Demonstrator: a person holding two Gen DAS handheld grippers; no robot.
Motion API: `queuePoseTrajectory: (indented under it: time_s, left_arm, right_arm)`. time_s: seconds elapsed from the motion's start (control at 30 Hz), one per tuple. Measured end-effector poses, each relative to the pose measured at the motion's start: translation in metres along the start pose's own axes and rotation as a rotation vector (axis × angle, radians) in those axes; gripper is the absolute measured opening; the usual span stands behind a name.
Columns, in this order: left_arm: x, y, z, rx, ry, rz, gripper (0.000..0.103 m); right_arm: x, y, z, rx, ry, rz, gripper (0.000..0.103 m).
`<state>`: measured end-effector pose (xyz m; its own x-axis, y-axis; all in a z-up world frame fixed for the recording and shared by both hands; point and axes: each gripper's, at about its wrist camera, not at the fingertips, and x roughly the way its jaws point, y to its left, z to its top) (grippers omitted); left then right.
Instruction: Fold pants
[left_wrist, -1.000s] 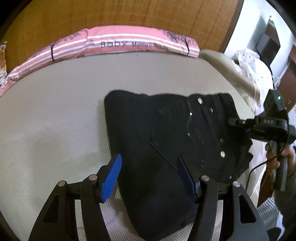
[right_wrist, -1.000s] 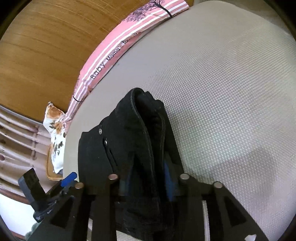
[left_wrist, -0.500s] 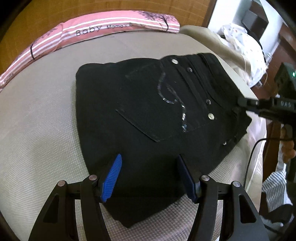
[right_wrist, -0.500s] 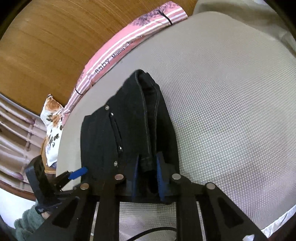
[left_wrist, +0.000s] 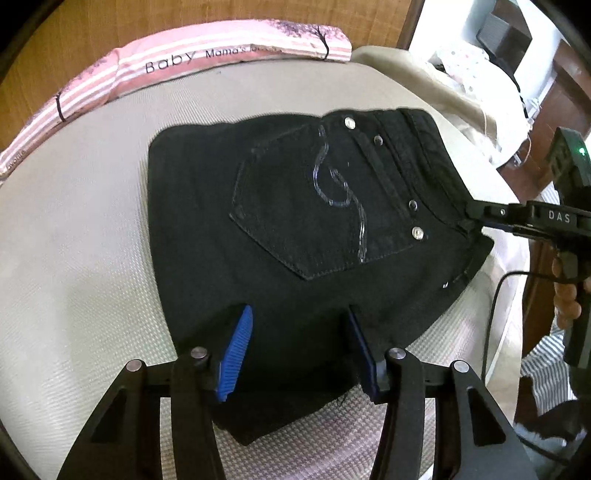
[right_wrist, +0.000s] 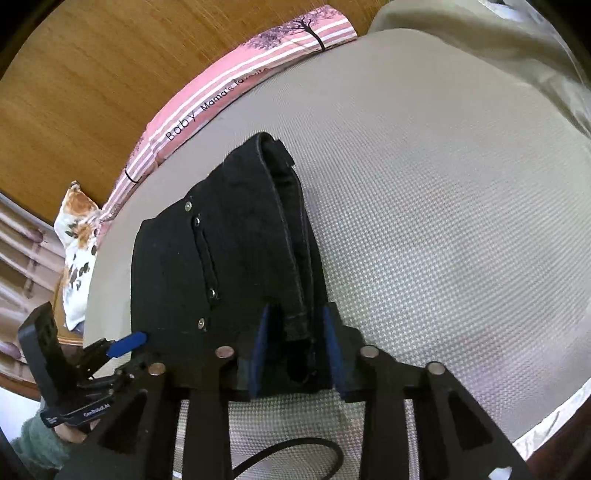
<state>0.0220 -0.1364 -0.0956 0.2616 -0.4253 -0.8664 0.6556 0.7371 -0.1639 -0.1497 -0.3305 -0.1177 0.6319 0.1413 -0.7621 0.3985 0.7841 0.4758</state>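
Observation:
Black pants (left_wrist: 295, 206), folded with a back pocket facing up, lie flat on the beige mattress (left_wrist: 81, 229). My left gripper (left_wrist: 297, 347) straddles the near edge of the fold. Its blue pads stand apart from the cloth and the jaws are closing. My right gripper (right_wrist: 295, 350) sits at the waistband end (right_wrist: 291, 236). Its jaws are opening; the waistband strip lies loose between the pads with a gap on the left. The right gripper (left_wrist: 476, 214) also shows in the left wrist view at the waistband corner. The left gripper's blue fingertip (right_wrist: 127, 341) shows in the right wrist view.
A pink striped pillow (left_wrist: 207, 55) lies along the wooden headboard (right_wrist: 92, 74). A floral cushion (right_wrist: 77, 236) sits past the mattress edge. Beige bedding and white cloth (left_wrist: 461, 81) pile up at the far right. A cable (left_wrist: 495, 302) hangs from the right gripper.
The pants have settled flat on the mattress. The right jaws pinched the waistband, then spread and let it go. The left jaws have narrowed a little over the near edge.

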Motion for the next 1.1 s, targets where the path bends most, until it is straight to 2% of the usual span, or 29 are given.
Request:
queuePoseTrajectory:
  time_s: [0.13, 0.27, 0.43, 0.6, 0.87, 1.0, 1.1]
  left_arm:
    - [-0.014, 0.004, 0.01, -0.012, -0.062, 0.053, 0.054]
    - [-0.022, 0.012, 0.023, -0.028, -0.118, 0.144, 0.059]
    - [-0.014, 0.024, 0.034, -0.047, -0.118, 0.204, 0.059]
    - [-0.001, 0.036, 0.05, -0.071, -0.112, 0.226, 0.059]
    - [0.02, 0.057, 0.079, -0.097, -0.133, 0.231, 0.059]
    - [0.042, 0.071, 0.087, -0.116, -0.088, 0.204, 0.059]
    - [0.052, 0.073, 0.084, -0.105, -0.084, 0.221, 0.066]
  right_arm:
    - [-0.013, 0.005, 0.008, -0.013, -0.041, -0.016, 0.03]
    - [-0.025, 0.016, 0.025, -0.047, -0.101, -0.036, 0.03]
    - [-0.024, 0.033, 0.046, -0.093, -0.126, -0.03, 0.03]
    - [-0.011, 0.048, 0.058, -0.138, -0.123, -0.046, 0.03]
    - [0.006, 0.051, 0.077, -0.149, -0.143, -0.078, 0.03]
    - [0.019, 0.047, 0.085, -0.154, -0.136, -0.1, 0.03]
    - [0.039, 0.038, 0.086, -0.141, -0.088, -0.121, 0.03]
